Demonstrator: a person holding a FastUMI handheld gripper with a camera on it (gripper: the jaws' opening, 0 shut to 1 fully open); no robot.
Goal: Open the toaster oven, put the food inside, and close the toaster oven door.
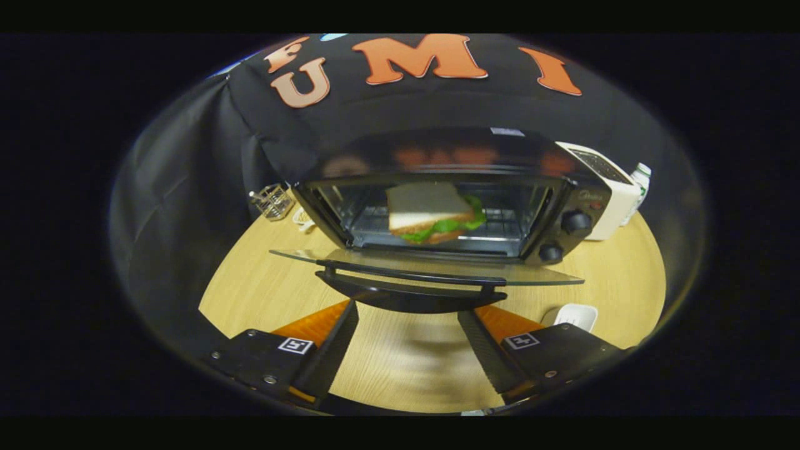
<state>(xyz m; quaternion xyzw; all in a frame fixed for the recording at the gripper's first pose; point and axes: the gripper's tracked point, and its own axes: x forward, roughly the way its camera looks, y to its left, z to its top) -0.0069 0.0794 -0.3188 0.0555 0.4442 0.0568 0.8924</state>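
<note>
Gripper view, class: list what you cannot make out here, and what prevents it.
- Toaster oven back wall: hidden behind the sandwich.
- Oven door handle underside: the tool is open just below it; contact can't be told.
- Markings by the knobs: too small.
- White dish: partly covered by the right finger.
- Bottle: mostly behind the white appliance.

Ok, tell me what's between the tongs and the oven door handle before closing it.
Nothing visible. The tongs are open and empty, with the door handle just ahead of their fingertips. The door hangs flat open; the sandwich sits on the rack inside, clear of the door.
</note>
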